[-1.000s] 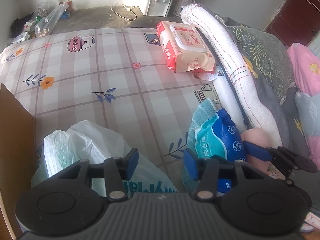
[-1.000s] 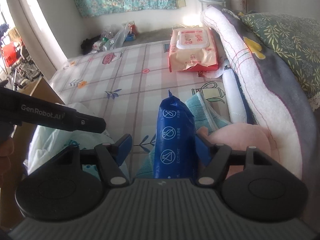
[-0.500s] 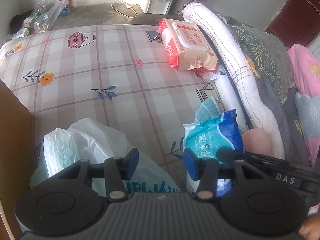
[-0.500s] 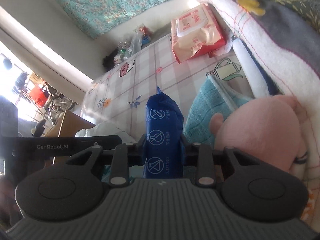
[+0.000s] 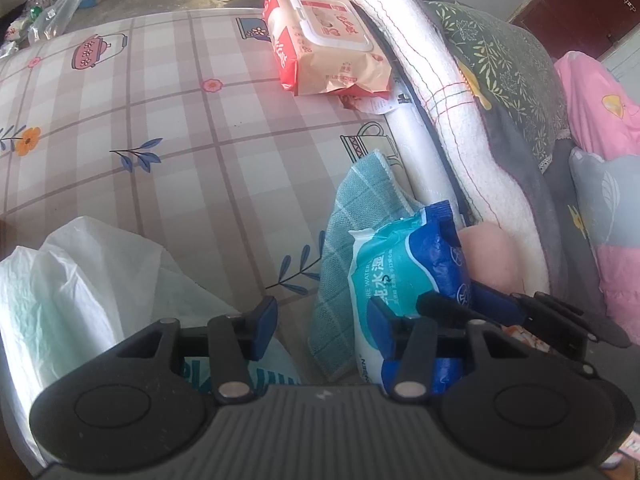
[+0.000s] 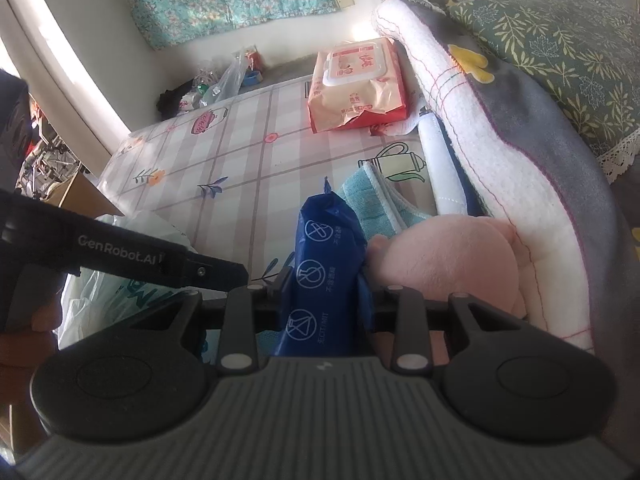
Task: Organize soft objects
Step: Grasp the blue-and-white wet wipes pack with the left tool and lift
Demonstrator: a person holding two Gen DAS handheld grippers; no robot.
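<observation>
My right tongs (image 6: 326, 298) clamp the blue wipes pack (image 6: 324, 276) on edge (slimmest grip), pink plush (image 6: 444, 264) just right; my left tongs (image 5: 322, 326) gape, spare, above the white bag (image 5: 80, 292)

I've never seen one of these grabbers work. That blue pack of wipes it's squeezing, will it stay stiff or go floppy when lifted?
Probably floppy: the blue wipes pack has a soft, creased film wrapper that pinches in where the right gripper clamps it. Its free end may droop. The glossy film looks somewhat slippery, so it could slide in the grip.
</observation>
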